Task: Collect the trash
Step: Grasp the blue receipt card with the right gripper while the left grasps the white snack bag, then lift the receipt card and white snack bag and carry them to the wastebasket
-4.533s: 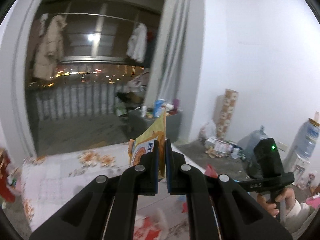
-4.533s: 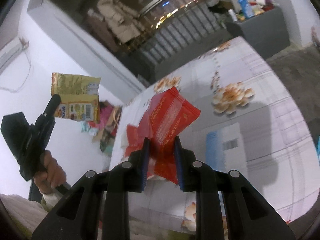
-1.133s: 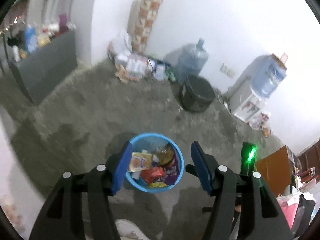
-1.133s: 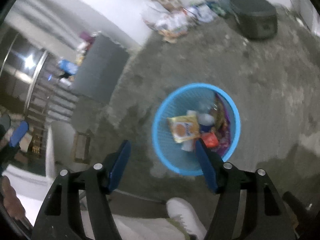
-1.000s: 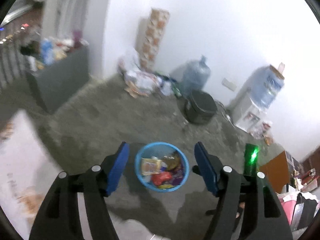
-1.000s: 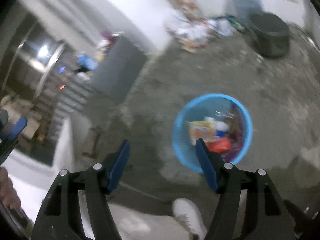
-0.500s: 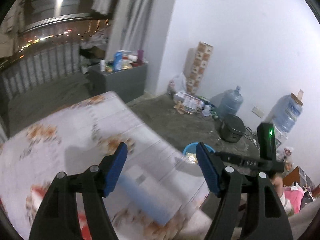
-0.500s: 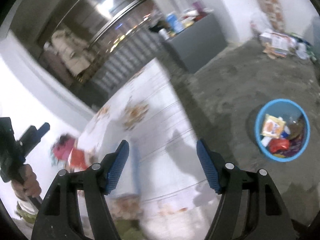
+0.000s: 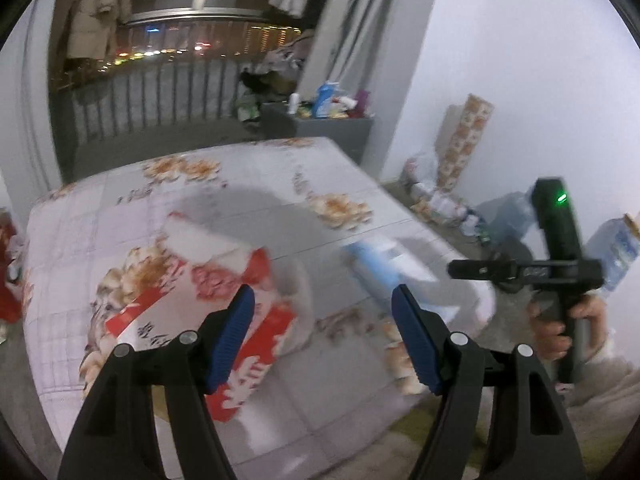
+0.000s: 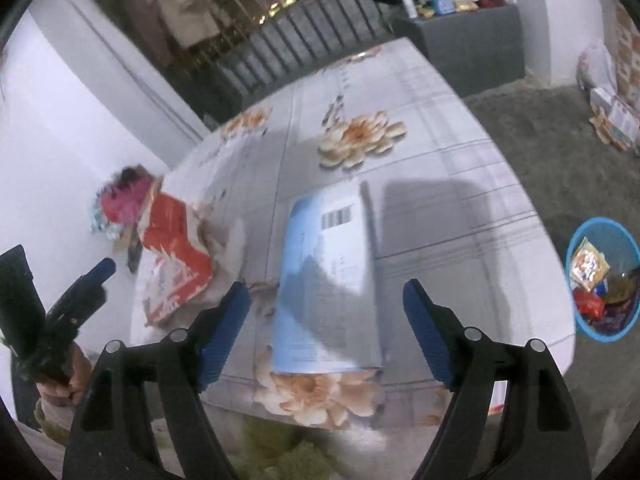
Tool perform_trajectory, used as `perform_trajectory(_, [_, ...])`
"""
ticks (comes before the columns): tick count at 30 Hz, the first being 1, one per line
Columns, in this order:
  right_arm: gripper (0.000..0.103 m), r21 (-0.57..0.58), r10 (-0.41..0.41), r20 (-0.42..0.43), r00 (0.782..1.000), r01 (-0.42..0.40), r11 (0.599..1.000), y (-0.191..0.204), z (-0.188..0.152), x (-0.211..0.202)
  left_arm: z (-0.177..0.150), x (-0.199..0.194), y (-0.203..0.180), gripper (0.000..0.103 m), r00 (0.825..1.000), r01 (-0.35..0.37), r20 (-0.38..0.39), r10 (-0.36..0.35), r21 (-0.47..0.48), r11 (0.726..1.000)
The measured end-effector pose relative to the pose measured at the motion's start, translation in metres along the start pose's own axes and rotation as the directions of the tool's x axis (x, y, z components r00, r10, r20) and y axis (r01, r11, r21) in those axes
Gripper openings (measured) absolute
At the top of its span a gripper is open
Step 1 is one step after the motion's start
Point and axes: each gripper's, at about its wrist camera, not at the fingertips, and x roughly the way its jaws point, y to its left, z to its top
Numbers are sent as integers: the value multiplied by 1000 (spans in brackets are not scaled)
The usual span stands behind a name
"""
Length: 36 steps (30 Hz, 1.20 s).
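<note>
1. Both tools, which hung over the blue basket [image 10: 600, 280] a second ago, now face the flowered worktop [image 9: 248, 200] again; the yellow packet [image 10: 588, 264] and red packet [image 10: 588, 304] you carried earlier lie inside the basket.
2. Left tool [image 9: 320, 336]: your jaws stand wide apart, nothing between the pads. It looks down over the near part of the worktop, just short of the red-and-white wrapper [image 9: 248, 344].
3. Right tool [image 10: 326, 332]: your jaws have just been opening and stand wide, nothing held. It points at the pale blue box [image 10: 328, 280].
4. Trash left on the worktop, as far as the blur allows:
   - red-and-white wrapper, crumpled, toward the left side;
   - pale blue box with a barcode, lying flat near the right edge, apart from the wrapper.
5. Pink-and-red clutter [image 10: 128, 196] sits beyond the worktop's far left corner in the right wrist view; you cannot tell whether it belongs to the job.
6. Basket: on the floor, off the worktop's right end, holding several packets.
7. Progress, as judged: at least one round of drops is done; two items remain. Each of your tools already faces one, so a pickup on each side looks next.
</note>
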Motion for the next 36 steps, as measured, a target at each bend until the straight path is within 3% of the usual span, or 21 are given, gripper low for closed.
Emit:
perform_trajectory(8, [80, -51, -103, -47, 994, 100, 994, 21, -1, 32, -19, 42, 18, 69, 997, -72, -13, 72, 1, 997])
perform_trajectory(15, [81, -78, -158, -80, 984, 152, 985, 26, -2, 52, -10, 64, 33, 69, 998, -63, 22, 67, -140, 988])
perform_trajectory(22, [81, -90, -195, -95, 976, 187, 978, 26, -1, 66, -15, 85, 38, 51, 989, -144, 1, 148, -212, 967])
perform_trajectory(29, [81, -113, -204, -109, 973, 192, 975, 24, 0, 75, -19, 95, 52, 33, 989, -147, -10, 151, -282, 948])
perform_trajectory(33, [81, -132, -203, -108, 973, 188, 973, 25, 0, 77, -21, 96, 50, 19, 985, -166, 1, 173, -271, 948])
perform_trajectory(36, [81, -145, -201, -108, 974, 185, 972, 26, 0, 77, -22, 93, 49, 15, 985, -162, 13, 173, -275, 948])
